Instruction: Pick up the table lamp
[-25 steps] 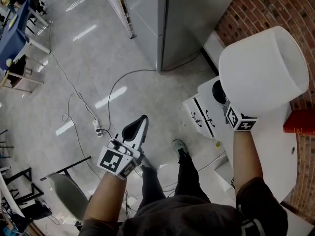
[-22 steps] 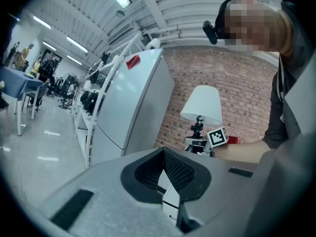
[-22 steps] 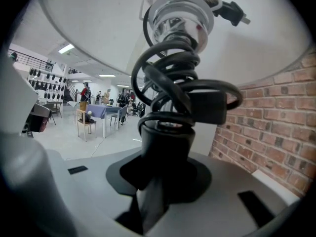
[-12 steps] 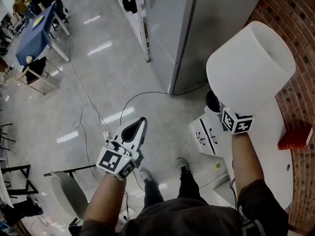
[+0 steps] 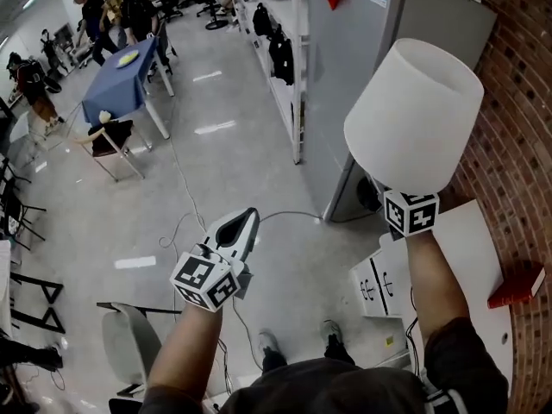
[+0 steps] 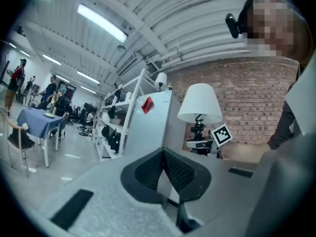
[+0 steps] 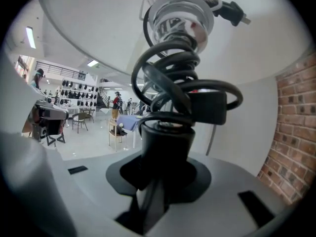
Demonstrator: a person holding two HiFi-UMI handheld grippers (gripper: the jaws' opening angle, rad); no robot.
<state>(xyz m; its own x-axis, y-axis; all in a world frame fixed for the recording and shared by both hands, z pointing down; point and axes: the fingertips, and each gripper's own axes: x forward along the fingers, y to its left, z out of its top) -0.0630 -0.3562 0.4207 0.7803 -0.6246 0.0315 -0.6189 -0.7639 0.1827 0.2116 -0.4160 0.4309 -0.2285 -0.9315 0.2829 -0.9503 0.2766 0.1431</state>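
Ok, biggest stuff first. The tall grey metal cabinet (image 5: 345, 93) sits just ahead and left of my right gripper (image 5: 385, 195), and the red brick wall (image 5: 517, 93) runs along its right side, so it's a fairly tight lane for a bulky load. The white table (image 5: 470, 248) is well below that gripper, under my forearm. I'd call the table lamp (image 5: 414, 115) properly picked up and clear of the tabletop.

The lamp stands roughly upright, straight above the right gripper, with its white cone-shaped shade (image 6: 199, 102) flaring out over the jaws. Those jaws are clamped on the black cylindrical stem (image 7: 165, 147) low down, right under the wraps of cord. My left gripper (image 5: 240, 224) hangs off to the side, well apart from the lamp, pads pressed together with nothing in them.

How I'd do this bit well: all the bulk sits above the grip, so I reckon it wants to tip. I'd hold the wrist level-ish and move slowly with no sudden twists. I'd also leave room between the shade's rim and both the cabinet and the bricks. I'd grip firmly too, since the stem looks round and smooth and could spin in the pads.

Small stuff: the black power cord (image 7: 182, 93) is coiled round the stem just above the jaws. Its black plug (image 7: 232, 11) sticks out loose near the top, so I'd watch that it doesn't unwind and snag.
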